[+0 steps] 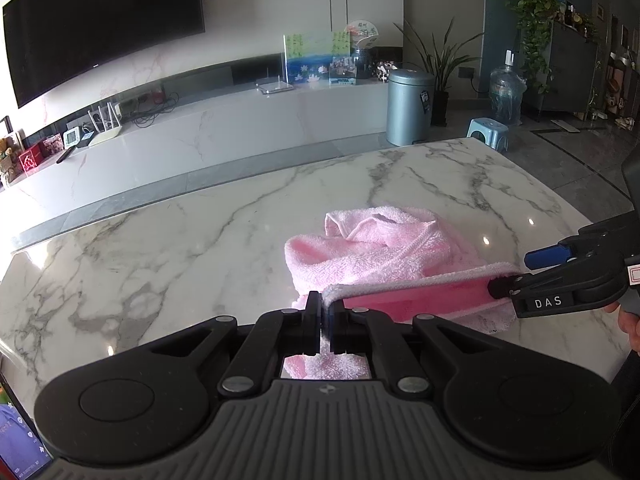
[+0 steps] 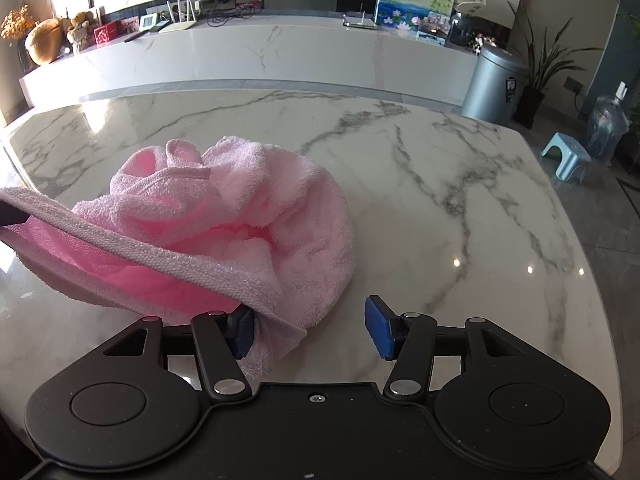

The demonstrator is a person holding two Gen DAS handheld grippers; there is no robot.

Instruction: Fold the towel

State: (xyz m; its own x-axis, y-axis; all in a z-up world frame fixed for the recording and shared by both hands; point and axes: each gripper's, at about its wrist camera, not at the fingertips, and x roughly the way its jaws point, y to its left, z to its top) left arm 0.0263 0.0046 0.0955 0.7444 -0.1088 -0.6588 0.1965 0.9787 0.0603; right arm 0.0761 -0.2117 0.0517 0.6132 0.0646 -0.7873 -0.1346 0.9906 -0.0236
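Tabletop [image 2: 460,200]: glossy white marble with grey veins, likely slick; cloth should slide on it with little drag.

Towel [image 2: 248,216]: pink terry, lying in a crumpled heap near the middle of the tabletop, with one hemmed edge [image 2: 160,256] lifted off the pile and stretched between the two claws. Judged soft, light and limp, with no stiffness of its own; it will sag and bunch wherever it is not held. The pile looks grippy, so a pinch should not slip. The woven hem is the flattest, firmest part and the best place to take hold, close to the corners, so the cloth can be drawn out flat before any fold.

Left claw [image 1: 325,312]: fingers pressed together on the hem at one end; the edge runs taut from there.

Right claw [image 2: 314,330]: fingers stand wide apart. The towel corner drapes against the left blue pad [image 2: 244,330]; the other pad [image 2: 380,332] is clear of cloth. Not pinching, so this end looks merely hung on one finger and may slide off.
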